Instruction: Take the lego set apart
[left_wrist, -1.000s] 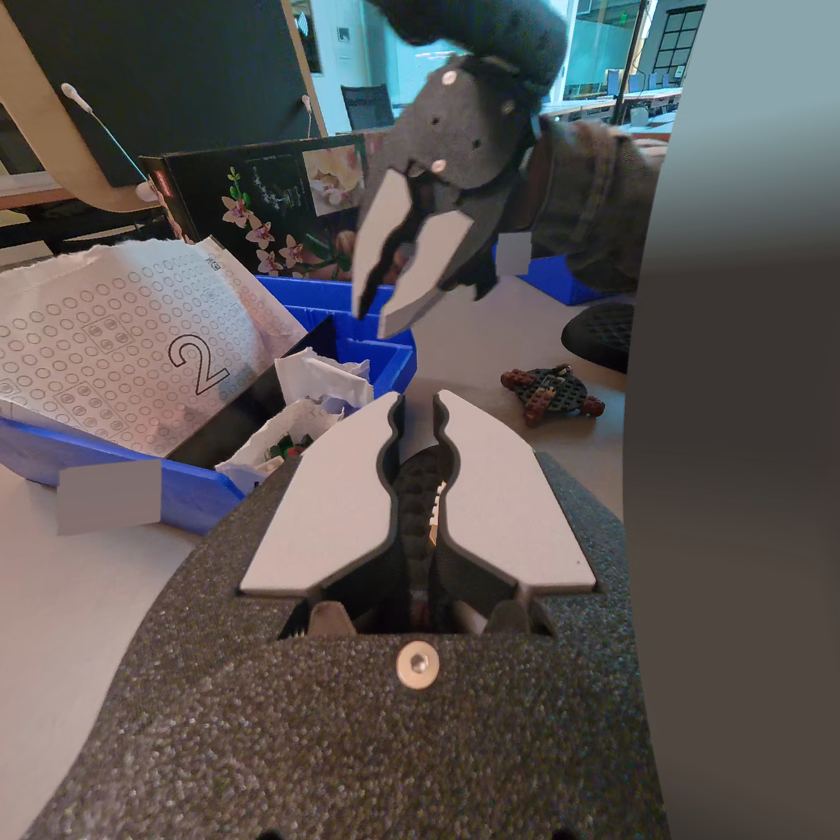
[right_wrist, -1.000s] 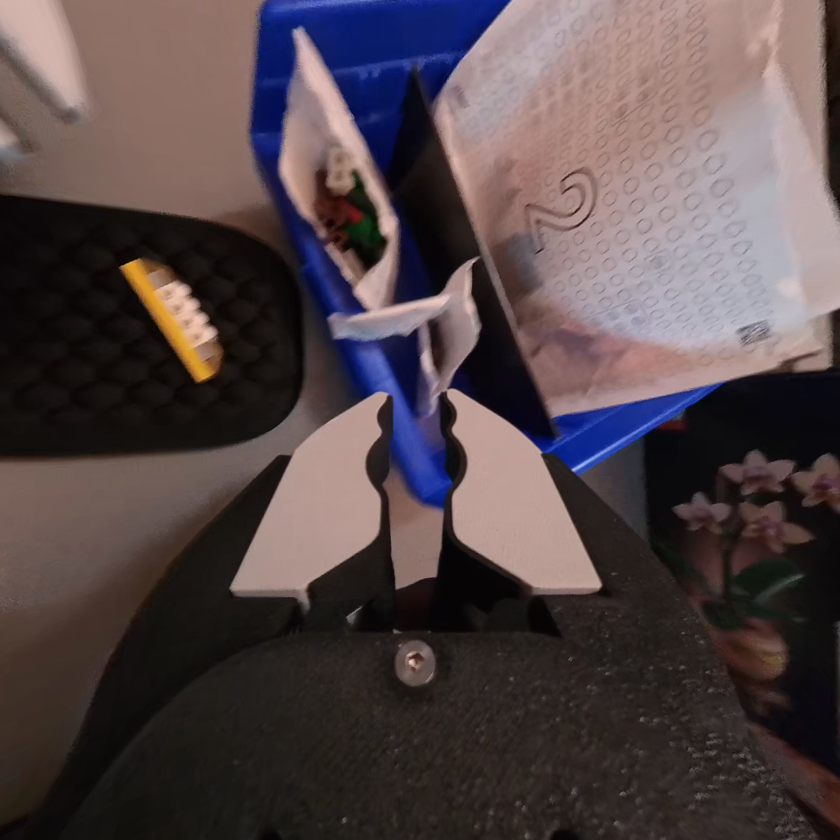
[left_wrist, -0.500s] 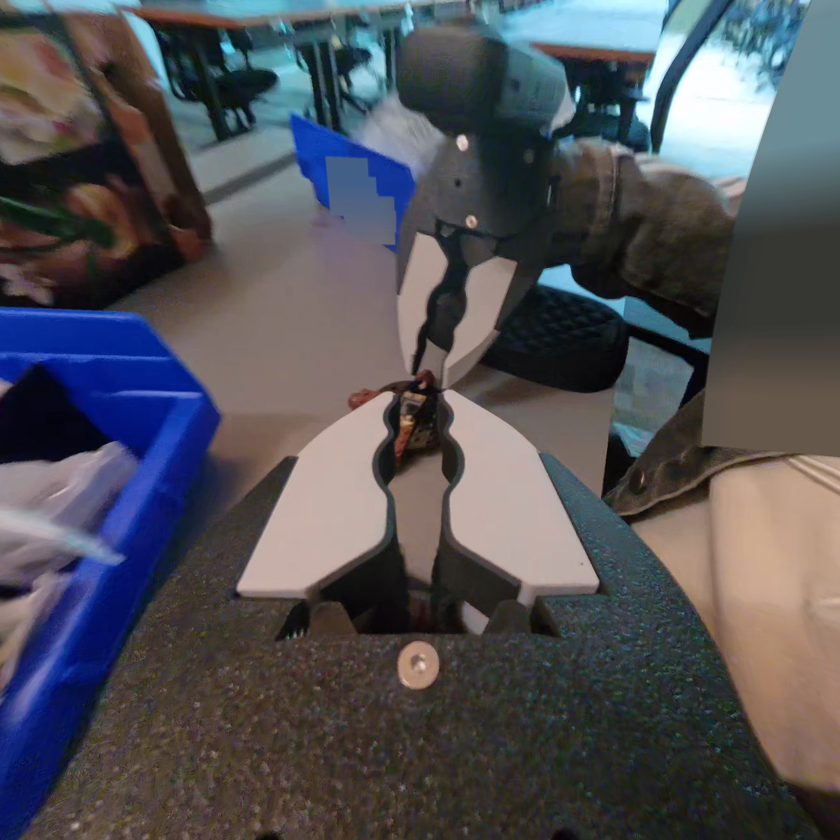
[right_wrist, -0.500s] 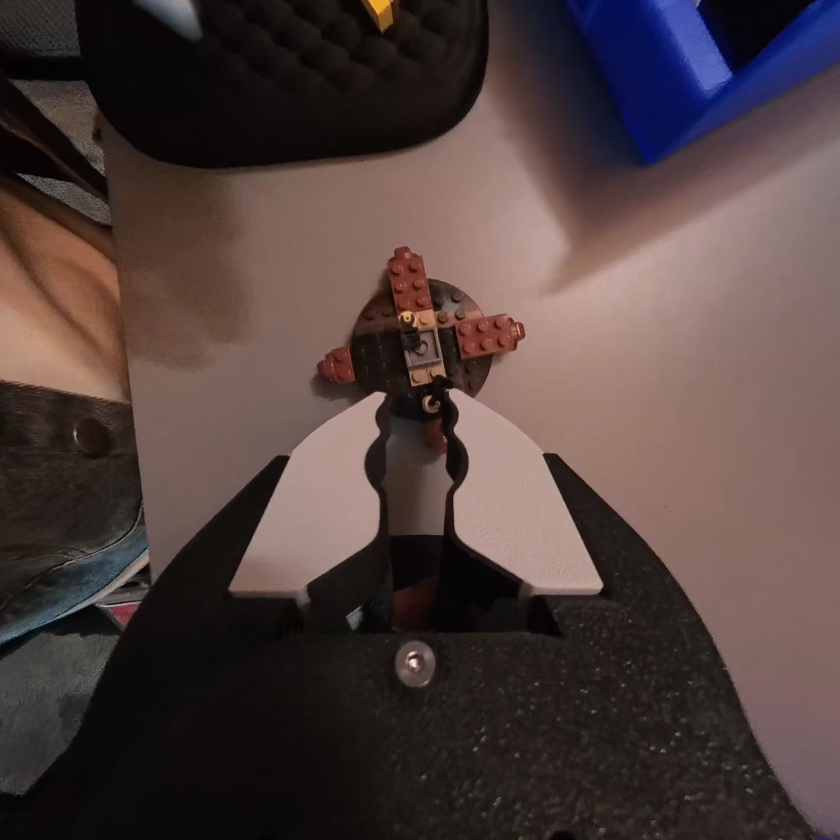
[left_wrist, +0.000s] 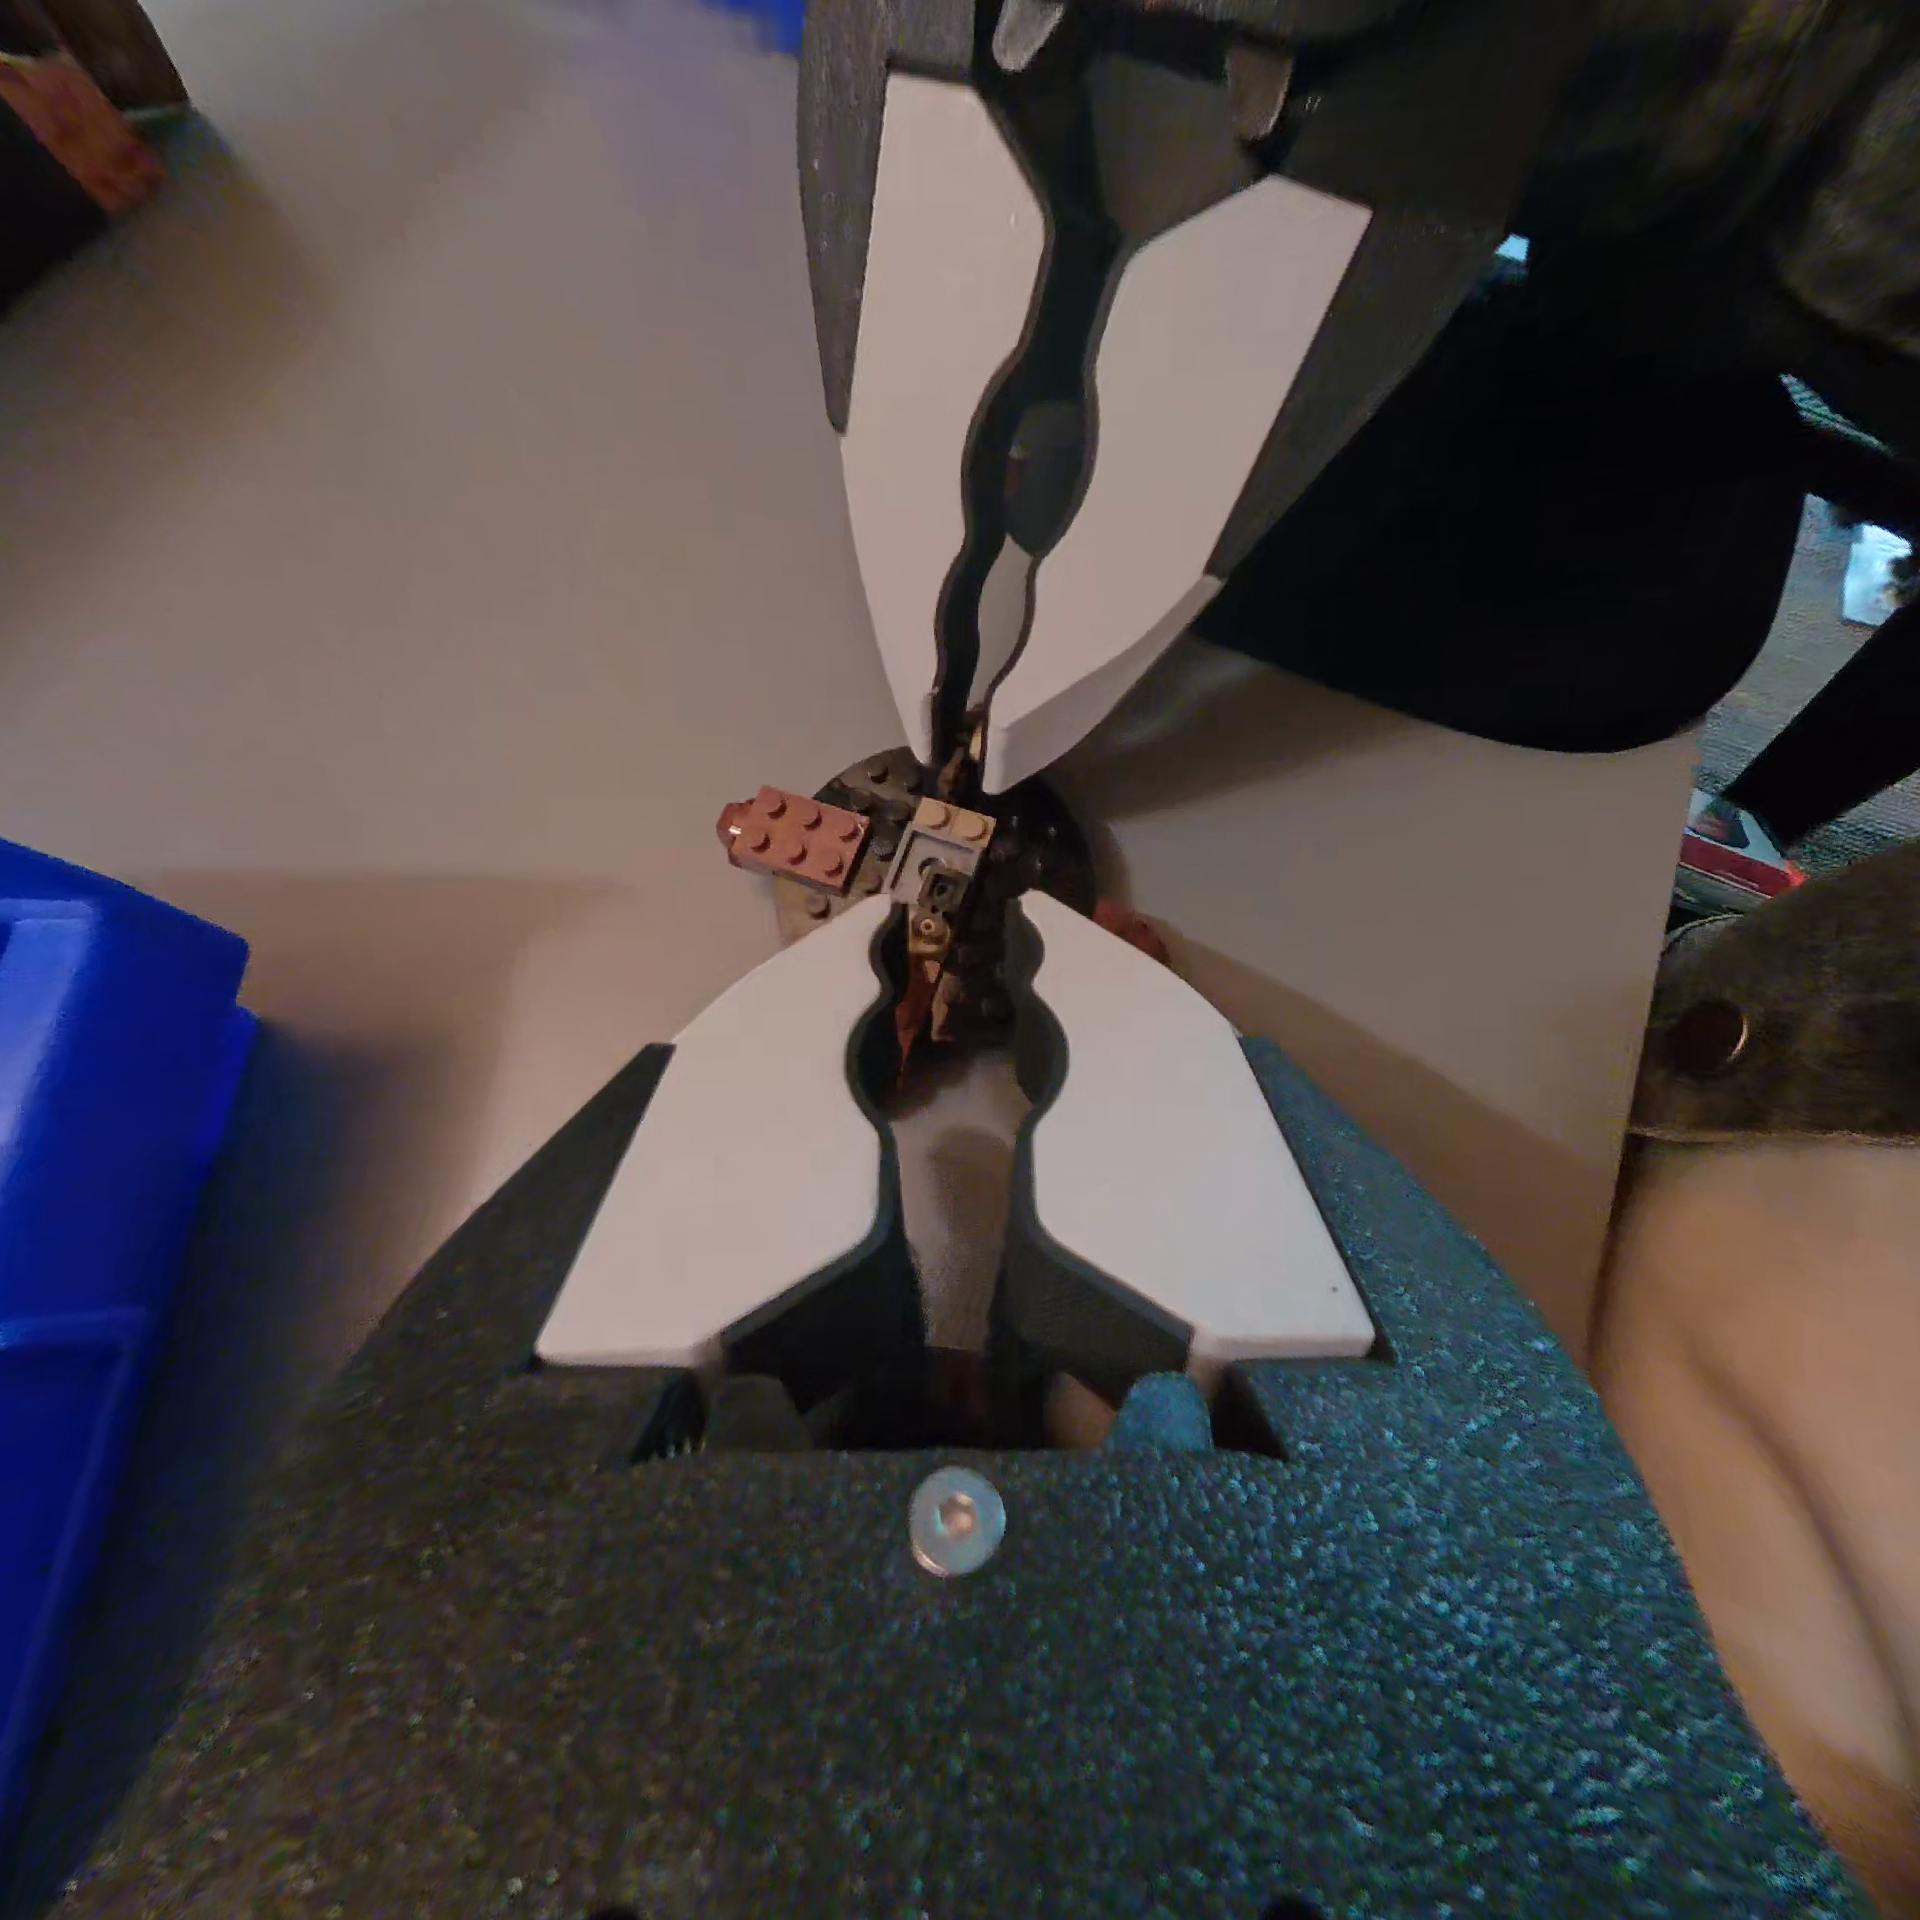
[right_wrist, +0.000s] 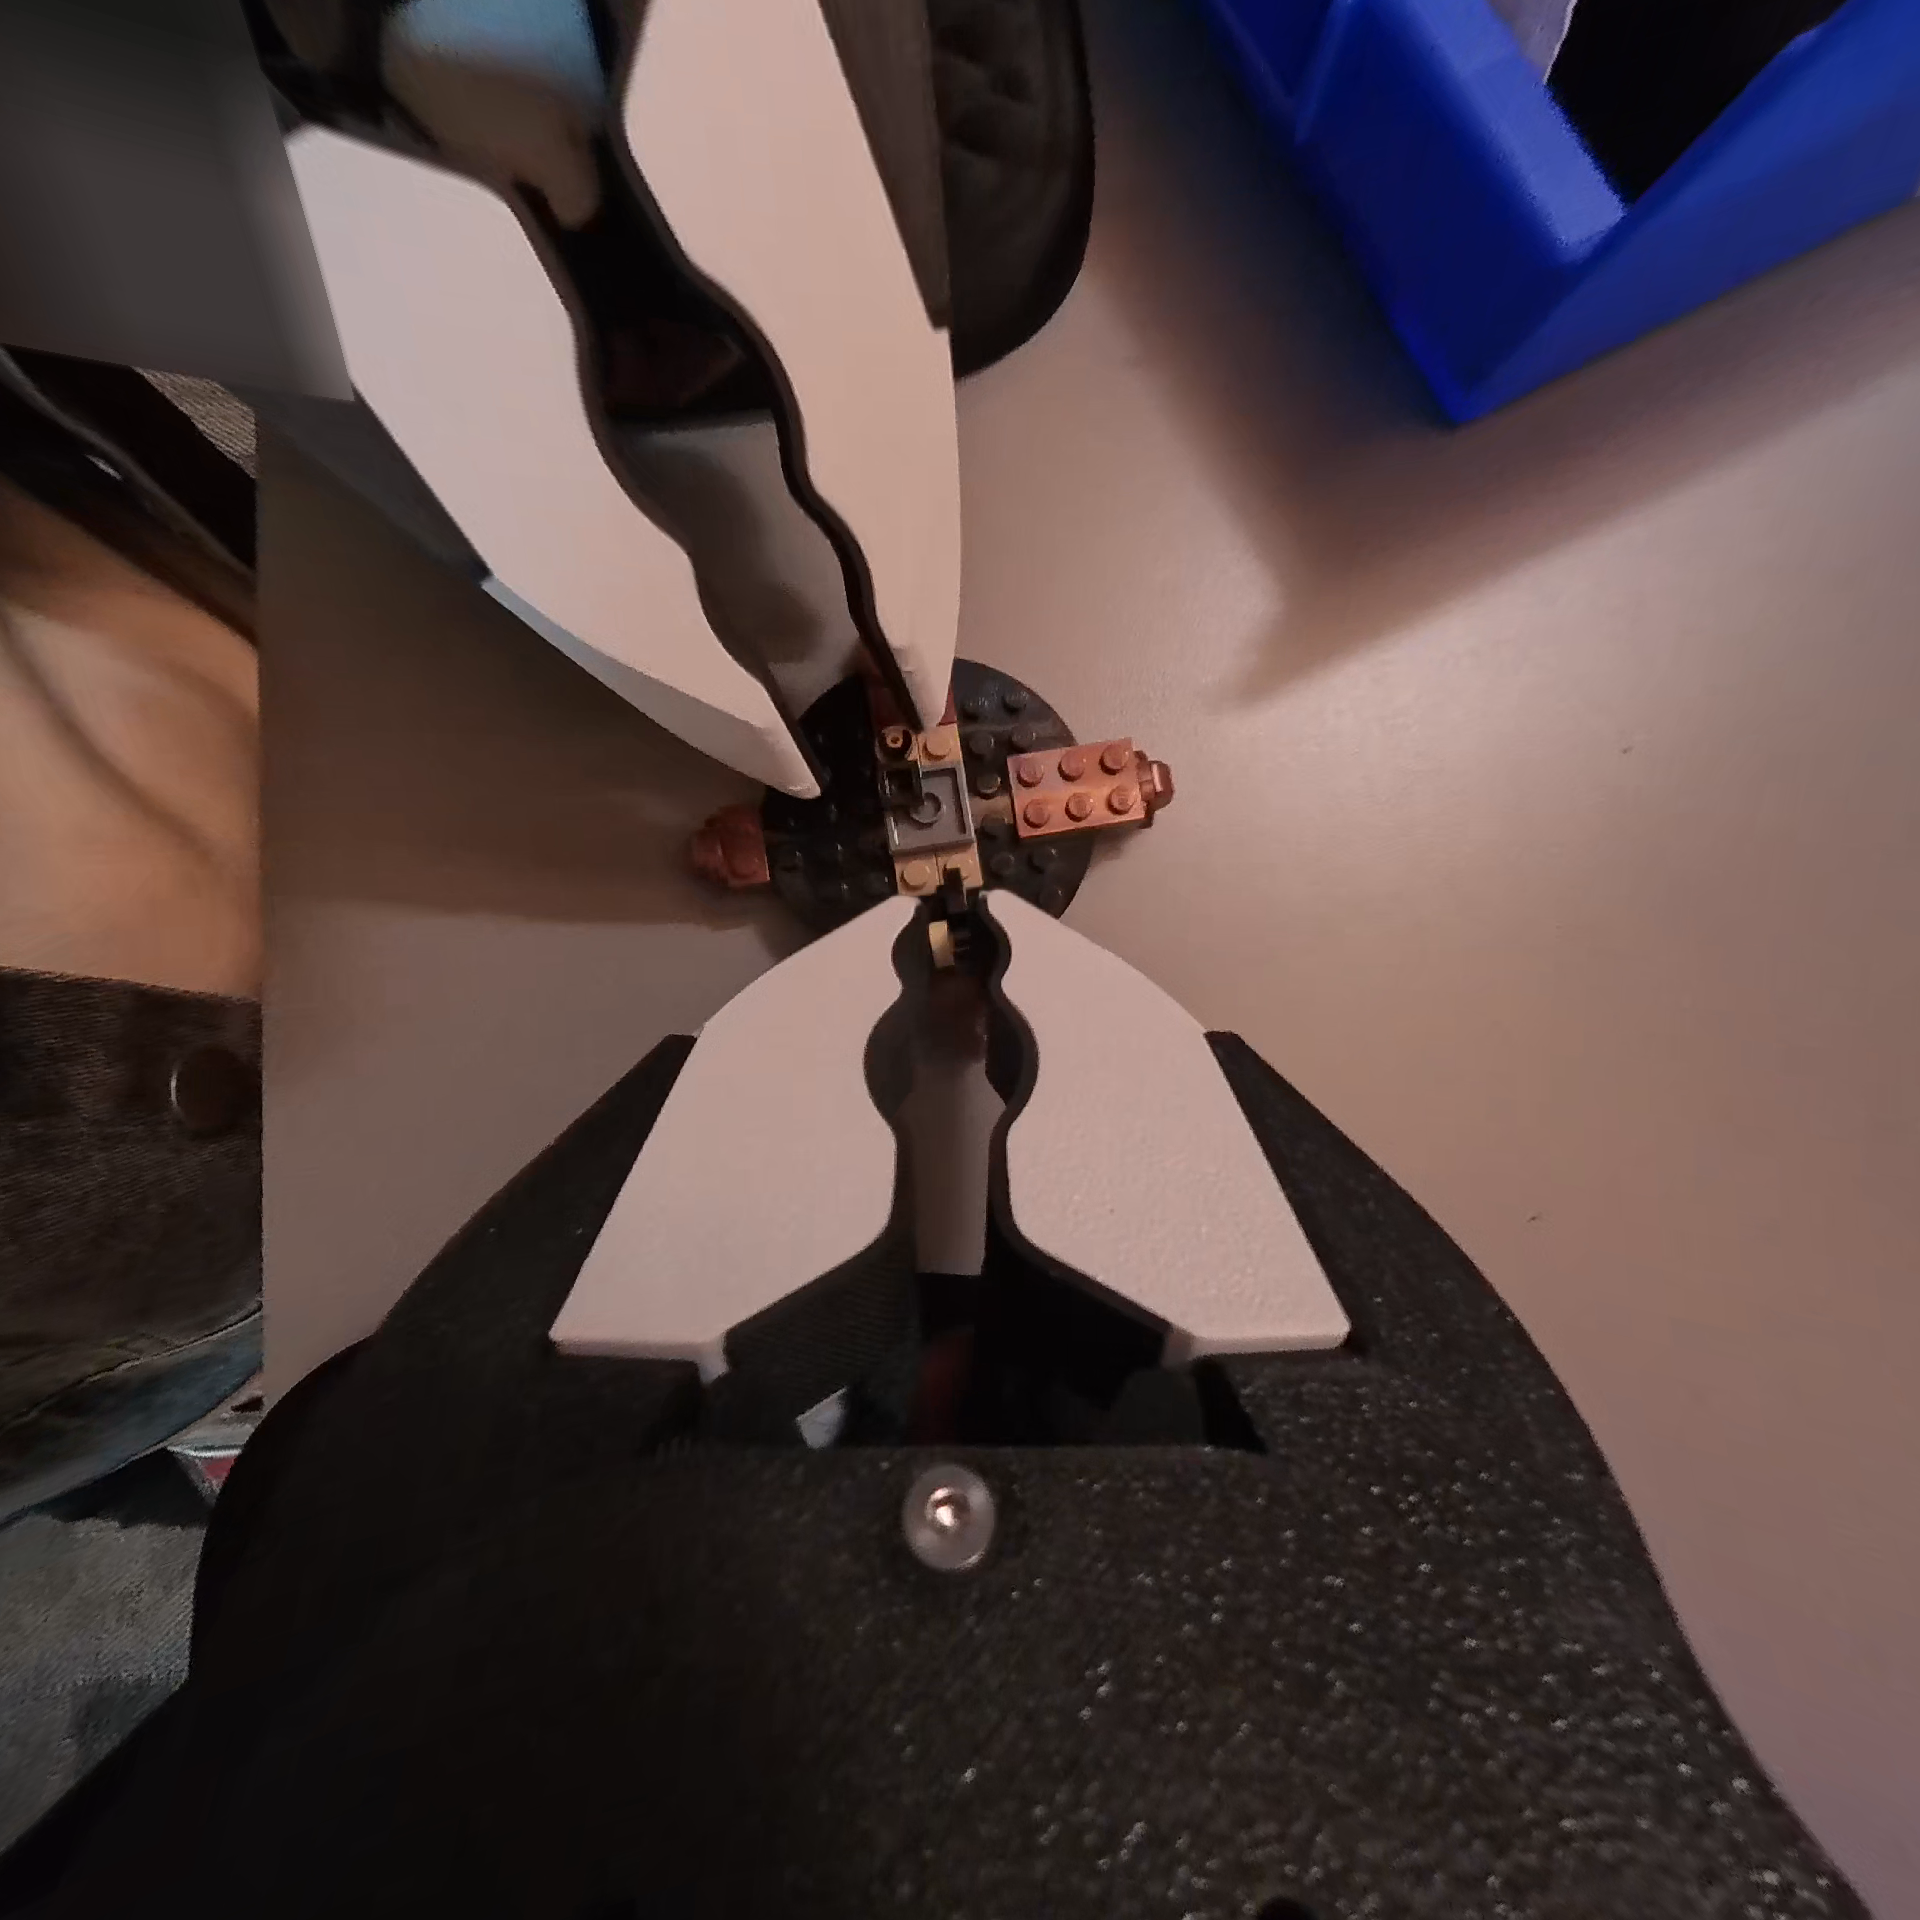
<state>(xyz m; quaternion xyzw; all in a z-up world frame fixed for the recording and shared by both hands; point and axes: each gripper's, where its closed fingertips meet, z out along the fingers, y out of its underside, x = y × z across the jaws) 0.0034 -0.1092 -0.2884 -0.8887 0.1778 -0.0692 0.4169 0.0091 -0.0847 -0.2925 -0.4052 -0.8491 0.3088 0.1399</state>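
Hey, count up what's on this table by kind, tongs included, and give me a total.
Lego model: 1
Tongs: 2, the left tongs and the right tongs
Blue bin: 1
Black pad: 1
Total: 5

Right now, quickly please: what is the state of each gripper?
Left gripper: jaws straddle the lego set; grip cannot be told.
Right gripper: closed on the lego set's near edge.
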